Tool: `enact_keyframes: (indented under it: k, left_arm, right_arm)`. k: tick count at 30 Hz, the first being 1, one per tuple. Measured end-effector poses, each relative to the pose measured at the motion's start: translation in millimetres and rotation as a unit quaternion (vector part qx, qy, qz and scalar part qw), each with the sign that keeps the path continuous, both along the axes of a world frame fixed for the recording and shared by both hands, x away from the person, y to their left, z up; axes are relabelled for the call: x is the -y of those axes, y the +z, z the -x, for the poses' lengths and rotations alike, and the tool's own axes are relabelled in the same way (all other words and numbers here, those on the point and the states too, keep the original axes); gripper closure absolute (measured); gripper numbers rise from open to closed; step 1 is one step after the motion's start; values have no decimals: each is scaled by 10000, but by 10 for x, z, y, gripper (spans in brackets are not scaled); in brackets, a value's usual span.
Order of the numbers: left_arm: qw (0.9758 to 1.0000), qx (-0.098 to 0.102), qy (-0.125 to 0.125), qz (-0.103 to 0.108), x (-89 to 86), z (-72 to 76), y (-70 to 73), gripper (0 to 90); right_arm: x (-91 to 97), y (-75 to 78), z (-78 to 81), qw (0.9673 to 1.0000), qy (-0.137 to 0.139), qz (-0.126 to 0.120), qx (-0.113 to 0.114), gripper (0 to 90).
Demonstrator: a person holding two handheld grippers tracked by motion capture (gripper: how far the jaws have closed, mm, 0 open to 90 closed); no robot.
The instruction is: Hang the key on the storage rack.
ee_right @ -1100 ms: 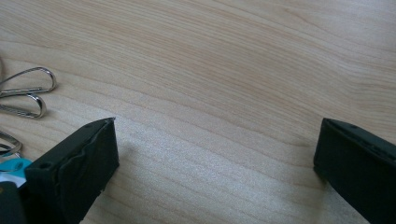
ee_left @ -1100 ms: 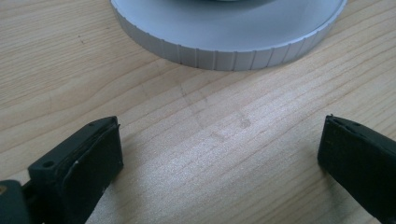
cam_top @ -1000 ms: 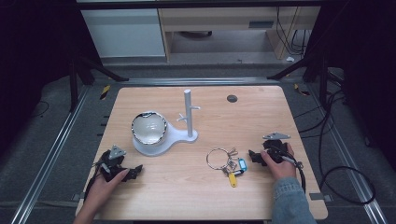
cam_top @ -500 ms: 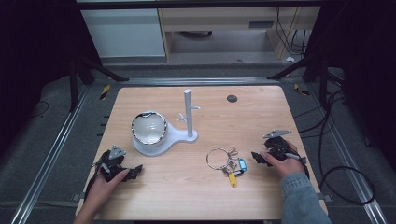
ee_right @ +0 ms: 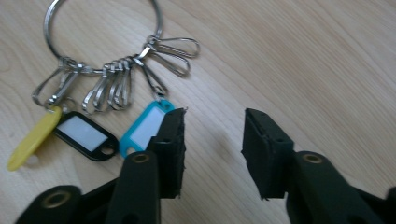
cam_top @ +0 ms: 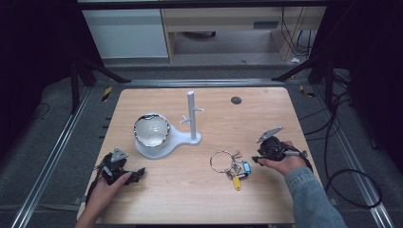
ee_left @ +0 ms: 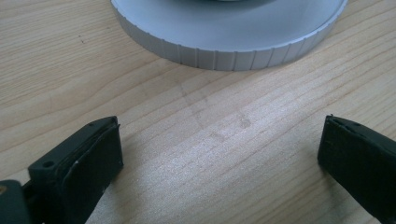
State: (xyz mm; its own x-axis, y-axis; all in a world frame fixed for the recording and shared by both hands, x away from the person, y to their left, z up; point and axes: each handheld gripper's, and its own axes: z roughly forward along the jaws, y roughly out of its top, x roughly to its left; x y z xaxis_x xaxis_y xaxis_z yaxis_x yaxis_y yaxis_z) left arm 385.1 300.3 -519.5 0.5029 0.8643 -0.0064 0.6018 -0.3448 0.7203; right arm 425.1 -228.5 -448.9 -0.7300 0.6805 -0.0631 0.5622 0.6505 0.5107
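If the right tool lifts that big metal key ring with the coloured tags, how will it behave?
The large metal key ring with clips and plastic tags would probably dangle loosely, since its tags hang from separate thin clips. The bare ring looks smooth, so it may slip. It seems light.

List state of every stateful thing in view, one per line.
Key ring: flat on table, not gripped.
Blue tag: lying beside right tongs, outside the gap.
Bowl: upright on white stand, empty.
Left tongs: open, nothing between.
Right tongs: just been closing, nothing between.
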Motion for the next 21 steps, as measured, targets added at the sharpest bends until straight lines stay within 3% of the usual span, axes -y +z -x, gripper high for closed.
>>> enact_keyframes:
  k: [4, 9, 21]
  left_arm:
    - [10000, -1, 0, 0, 0, 0, 0, 0]
    - [10000, -1, 0, 2, 0, 0, 0, 0]
    - [10000, -1, -2, 3, 0, 0, 0, 0]
  right_arm:
    - [-177, 10, -57, 9992, 371, 61, -145, 717]
    - [-351, 10, -105, 9975, 626, 193, -263, 784]
    - [-601, -106, -156, 9910, 1039, 659, -530, 788]
